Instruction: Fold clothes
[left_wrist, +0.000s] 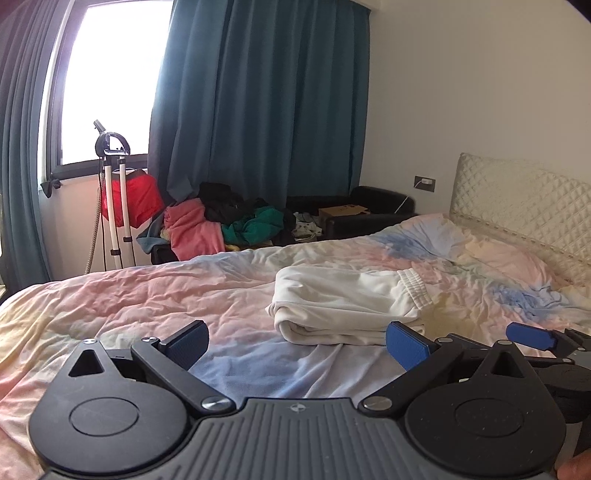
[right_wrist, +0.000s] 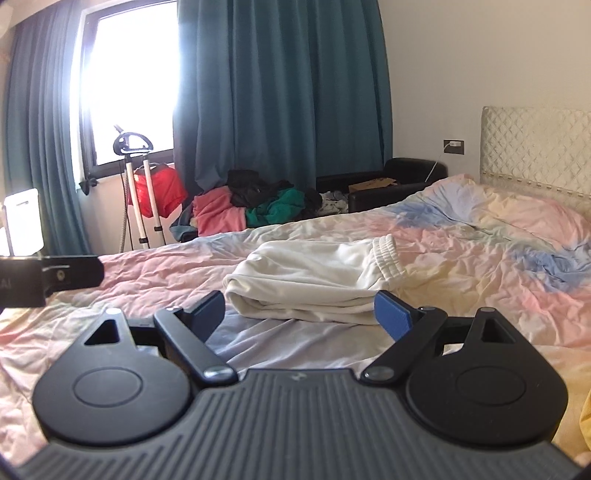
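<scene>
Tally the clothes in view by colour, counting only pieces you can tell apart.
White: 1, the folded white trousers on the bed.
Red: 1, the red garment on the stand.
Pink: 1, in the pile.
Green: 1.
Black: 1.
Total: 5; the pile may hide more.

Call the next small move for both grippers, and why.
Probably pull both back: the white pants already lie folded on the bed, and the left hand-held gripper and right hand-held gripper are open, holding nothing.
</scene>
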